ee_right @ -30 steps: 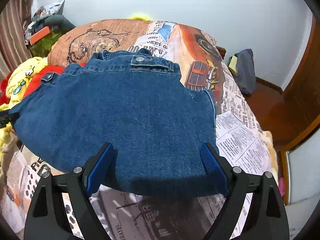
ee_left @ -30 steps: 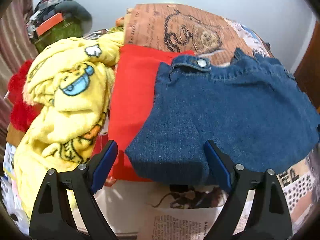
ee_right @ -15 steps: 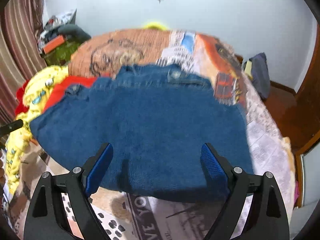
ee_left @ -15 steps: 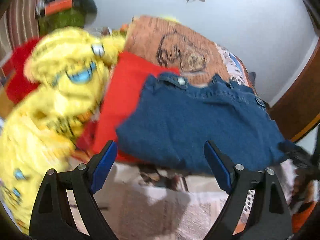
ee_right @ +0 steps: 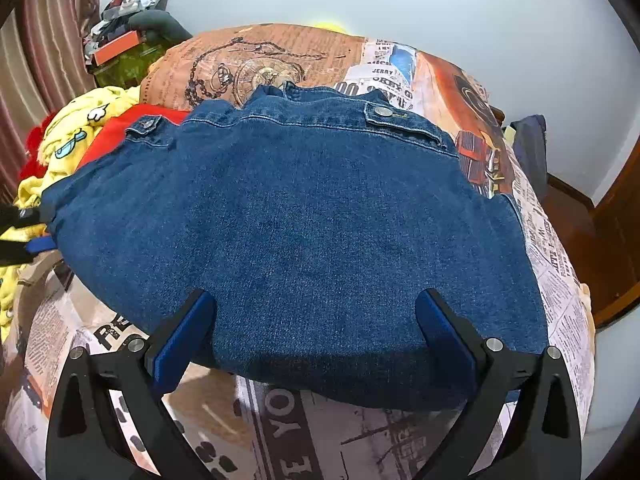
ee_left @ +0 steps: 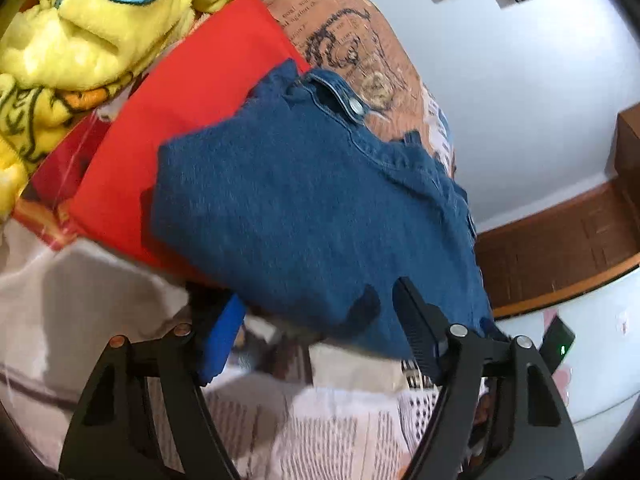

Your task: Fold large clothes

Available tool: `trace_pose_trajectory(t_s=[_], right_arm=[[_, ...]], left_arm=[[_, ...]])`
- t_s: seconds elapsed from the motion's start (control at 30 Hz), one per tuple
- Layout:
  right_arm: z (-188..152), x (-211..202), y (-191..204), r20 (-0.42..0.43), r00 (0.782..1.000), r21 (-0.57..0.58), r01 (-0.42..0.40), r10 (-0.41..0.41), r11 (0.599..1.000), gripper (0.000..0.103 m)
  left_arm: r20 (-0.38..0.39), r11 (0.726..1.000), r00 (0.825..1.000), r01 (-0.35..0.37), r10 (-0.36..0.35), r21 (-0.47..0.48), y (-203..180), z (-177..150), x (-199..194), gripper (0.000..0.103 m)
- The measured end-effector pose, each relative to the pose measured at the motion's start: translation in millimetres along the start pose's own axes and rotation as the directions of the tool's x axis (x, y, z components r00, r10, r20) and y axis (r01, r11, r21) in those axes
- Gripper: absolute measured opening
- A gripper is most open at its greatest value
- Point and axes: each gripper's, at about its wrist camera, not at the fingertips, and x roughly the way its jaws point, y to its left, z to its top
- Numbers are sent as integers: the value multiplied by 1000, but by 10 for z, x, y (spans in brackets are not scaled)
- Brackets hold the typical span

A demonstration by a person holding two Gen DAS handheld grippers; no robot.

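Observation:
A folded blue denim garment (ee_right: 296, 232) lies on the bed, its buttoned tabs at the far edge. My right gripper (ee_right: 316, 312) hovers over the near edge. Its jaws are opening wide, the pads clear of the cloth. My left gripper (ee_left: 320, 308) is rolled at the garment's left corner (ee_left: 312, 208) and its jaws are closing. One finger (ee_left: 220, 340) reaches under the denim edge and the other finger (ee_left: 416, 332) lies above it, with the cloth between them unpressed. In the right wrist view the left gripper (ee_right: 28, 240) shows at that corner.
A red garment (ee_left: 192, 92) lies under the denim's left side, beside a yellow cartoon blanket (ee_left: 92, 28). The newspaper-print bedspread (ee_right: 280, 432) shows in front. A clutter pile (ee_right: 124, 48) stands at the back left. A dark bag (ee_right: 528, 148) and wooden furniture stand right of the bed.
The left gripper has rolled and dropped to the denim's corner, and its jaws have narrowed around the edge. The right gripper's jaws have widened over the near edge.

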Motion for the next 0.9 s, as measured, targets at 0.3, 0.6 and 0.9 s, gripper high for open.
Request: trace_pose_trajectory(t_s=[0.3,0.6,0.9], right_arm=[[3,24,22,5,1000,-14,0,0,1000,103],[-5,27,47,7,1000,-20,2,-2,1000,103],[65,31,50,-36,999,-2,6,-6,1000,103]], left_arm=[[102,1000,995,1,-3,28,-112,165,-146,66],[46,998,997,-68,68,-3,39,247,297,66],[120,992,988,-83,95,-98,76,511,463,33]])
